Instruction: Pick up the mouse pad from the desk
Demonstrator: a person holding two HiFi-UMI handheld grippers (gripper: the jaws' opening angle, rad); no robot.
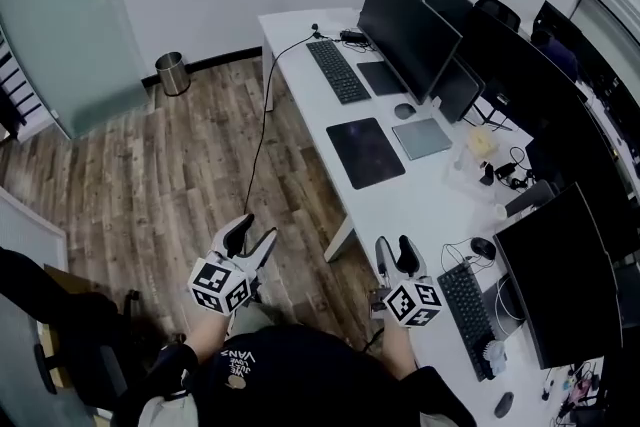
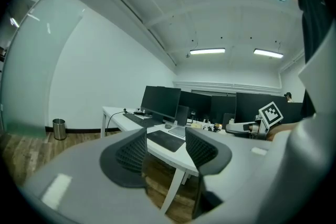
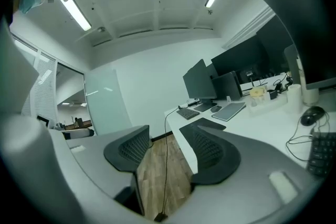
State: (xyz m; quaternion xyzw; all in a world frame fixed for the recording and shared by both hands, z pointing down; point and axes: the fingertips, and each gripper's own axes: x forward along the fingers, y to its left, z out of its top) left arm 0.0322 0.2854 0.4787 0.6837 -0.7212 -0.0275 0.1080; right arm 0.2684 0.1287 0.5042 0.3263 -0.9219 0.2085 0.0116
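Hovering at 6 o'clock in head view, left tongs (image 1: 253,233) and right tongs (image 1: 395,247) both spread, empty. Black mouse pad (image 1: 365,152) flat on desk (image 1: 420,205), 12 o'clock from right tongs, well apart.

The white desk (image 1: 420,205) bore a dark mouse pad (image 1: 365,152); a keyboard (image 1: 337,71) lay beyond the pad, and a grey slab (image 1: 421,138) just right of it.
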